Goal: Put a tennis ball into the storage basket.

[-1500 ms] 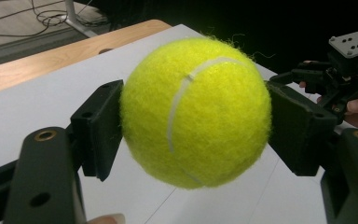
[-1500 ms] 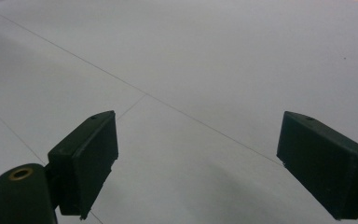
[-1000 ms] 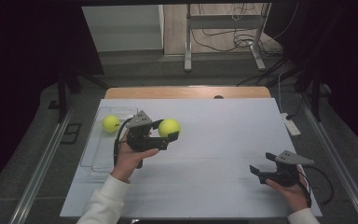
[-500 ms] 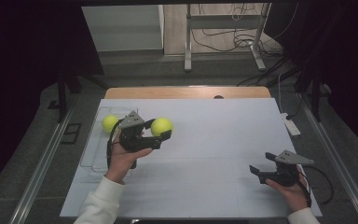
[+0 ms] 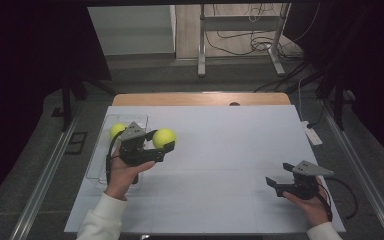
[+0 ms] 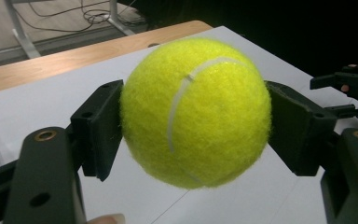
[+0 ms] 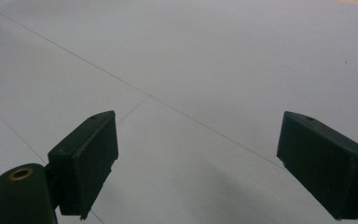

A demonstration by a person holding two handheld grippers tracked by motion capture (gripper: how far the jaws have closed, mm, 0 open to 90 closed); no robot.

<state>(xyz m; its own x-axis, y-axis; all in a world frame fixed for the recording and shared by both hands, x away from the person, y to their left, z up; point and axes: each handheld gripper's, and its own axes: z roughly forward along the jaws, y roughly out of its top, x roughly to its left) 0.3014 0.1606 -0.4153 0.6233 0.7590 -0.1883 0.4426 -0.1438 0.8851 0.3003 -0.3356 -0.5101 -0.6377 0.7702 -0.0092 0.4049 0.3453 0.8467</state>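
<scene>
Tennis ball [image 6: 196, 112] sits clamped across its middle between the left gripper [image 5: 150, 145] jaws, lifted above the white worktop [image 5: 230, 145] beside a clear tray [image 5: 100, 165]. Judged light, springy, felt-covered: grip secure at the widest girth. Right gripper [image 5: 292, 182] jaws stand wide, empty.

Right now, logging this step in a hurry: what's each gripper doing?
Left gripper: closed on a tennis ball.
Right gripper: open, holding nothing.
</scene>
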